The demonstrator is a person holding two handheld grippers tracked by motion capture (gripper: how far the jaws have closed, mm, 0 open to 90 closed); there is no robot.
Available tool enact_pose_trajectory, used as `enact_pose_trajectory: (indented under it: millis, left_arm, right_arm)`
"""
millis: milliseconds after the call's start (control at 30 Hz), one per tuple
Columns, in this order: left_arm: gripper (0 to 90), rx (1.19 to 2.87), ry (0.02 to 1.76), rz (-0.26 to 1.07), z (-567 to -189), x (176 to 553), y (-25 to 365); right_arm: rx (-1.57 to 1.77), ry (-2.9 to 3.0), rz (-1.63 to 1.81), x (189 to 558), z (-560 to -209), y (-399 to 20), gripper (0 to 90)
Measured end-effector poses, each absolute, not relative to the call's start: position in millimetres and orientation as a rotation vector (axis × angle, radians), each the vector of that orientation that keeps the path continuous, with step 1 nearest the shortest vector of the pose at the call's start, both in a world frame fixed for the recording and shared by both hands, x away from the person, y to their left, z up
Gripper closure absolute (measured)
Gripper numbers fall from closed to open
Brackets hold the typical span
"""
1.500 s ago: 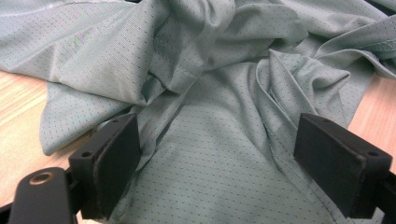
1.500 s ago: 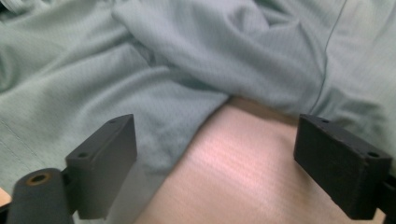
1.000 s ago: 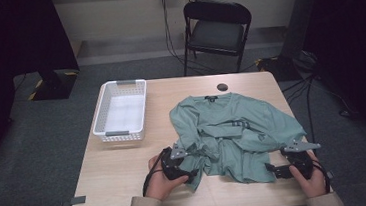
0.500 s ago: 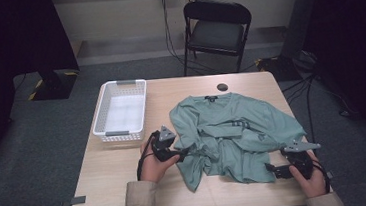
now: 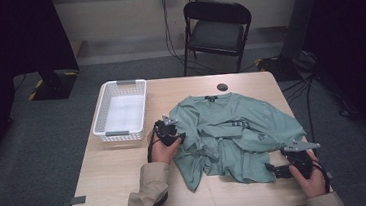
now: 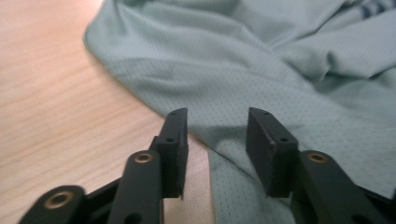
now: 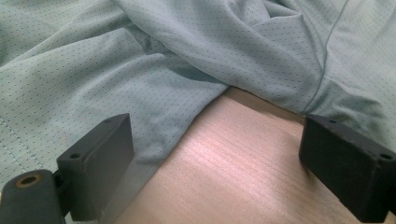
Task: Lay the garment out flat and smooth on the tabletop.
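Note:
A pale green long-sleeved shirt (image 5: 233,128) lies rumpled on the wooden table (image 5: 113,184). My left gripper (image 5: 178,134) is at the shirt's left edge, level with the sleeve. In the left gripper view its jaws (image 6: 217,126) have just been closing and stand partly apart. The shirt's edge (image 6: 243,98) lies between them, and the pads are clear of the cloth. My right gripper (image 5: 273,170) rests at the shirt's lower right hem. Its jaws (image 7: 217,128) are wide open over bare wood, with folds of the shirt (image 7: 154,70) just ahead.
A white plastic basket (image 5: 100,115) stands to the left of the shirt, close to my left gripper. A small black round object (image 5: 222,86) lies near the table's far edge. Beyond the table is a black folding chair (image 5: 217,27).
My left gripper has moved away from the person along the shirt's left edge, from the lower hem up towards the basket. Its jaws have narrowed. The right gripper has stayed put.

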State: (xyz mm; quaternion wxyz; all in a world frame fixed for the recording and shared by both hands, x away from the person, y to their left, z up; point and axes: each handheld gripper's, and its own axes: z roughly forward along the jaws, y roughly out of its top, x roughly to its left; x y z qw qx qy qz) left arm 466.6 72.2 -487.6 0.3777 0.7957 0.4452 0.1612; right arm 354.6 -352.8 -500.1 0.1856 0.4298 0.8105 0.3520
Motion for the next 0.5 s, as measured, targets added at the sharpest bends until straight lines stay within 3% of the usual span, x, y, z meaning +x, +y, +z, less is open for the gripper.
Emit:
enact_pose_trajectory:
  millis: [100, 233, 500]
  left_arm:
    - [65.9, 2.065, 1.111, 0.406, -491.7, 470.1, 68.7]
    - [86.9, 2.091, 1.094, 0.363, -488.9, 473.2, 65.0]
    - [87.9, 2.124, 0.997, 0.454, -455.1, 472.2, 50.2]
  right_arm:
    - [1.211, 2.283, 0.992, 354.6, -500.1, -352.8, 8.9]
    - [1.208, 2.286, 0.993, 355.0, -500.1, -353.0, 8.7]
    - [1.206, 2.287, 0.992, 355.3, -500.2, -353.1, 8.6]
